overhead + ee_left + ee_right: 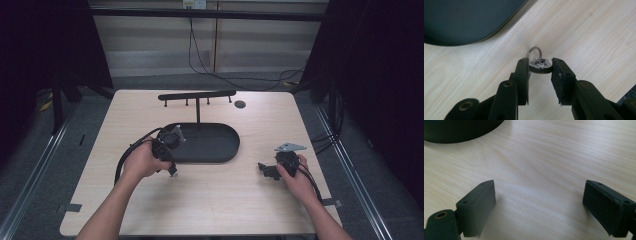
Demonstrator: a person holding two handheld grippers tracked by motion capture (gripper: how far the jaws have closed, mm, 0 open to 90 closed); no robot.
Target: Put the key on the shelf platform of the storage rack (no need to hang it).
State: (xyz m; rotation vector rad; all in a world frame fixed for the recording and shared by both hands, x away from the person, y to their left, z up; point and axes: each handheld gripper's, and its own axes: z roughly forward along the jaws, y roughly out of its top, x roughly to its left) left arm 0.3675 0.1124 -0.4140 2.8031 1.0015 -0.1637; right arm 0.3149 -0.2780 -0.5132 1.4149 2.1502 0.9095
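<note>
I am at the grasp step. My left gripper (540, 66) is low on the table (225, 200), just beside the front edge of the black tray (220, 150), and its jaws are nearly closed on a small metal ring (539, 65). It has a flat shiny head and a thin wire loop pointing away from me. Both pads seem to touch the head, one on each side, but the ring lies on the wood, not lifted yet.

My right gripper (539, 205) is wide open w/ nothing between the jaws; it rests near the table's right side, well apart from the ring.

Next move, I think: squeeze a bit more so the head does not slip, then lift straight up. The stand (197, 95) w/ hooks rises from the back of the tray, so probably the loop must go onto a hook, which needs the loop kept free and facing out.

Count: 1 ring, 1 tray, 1 stand w/ approx. 4 hooks, 2 grippers.
</note>
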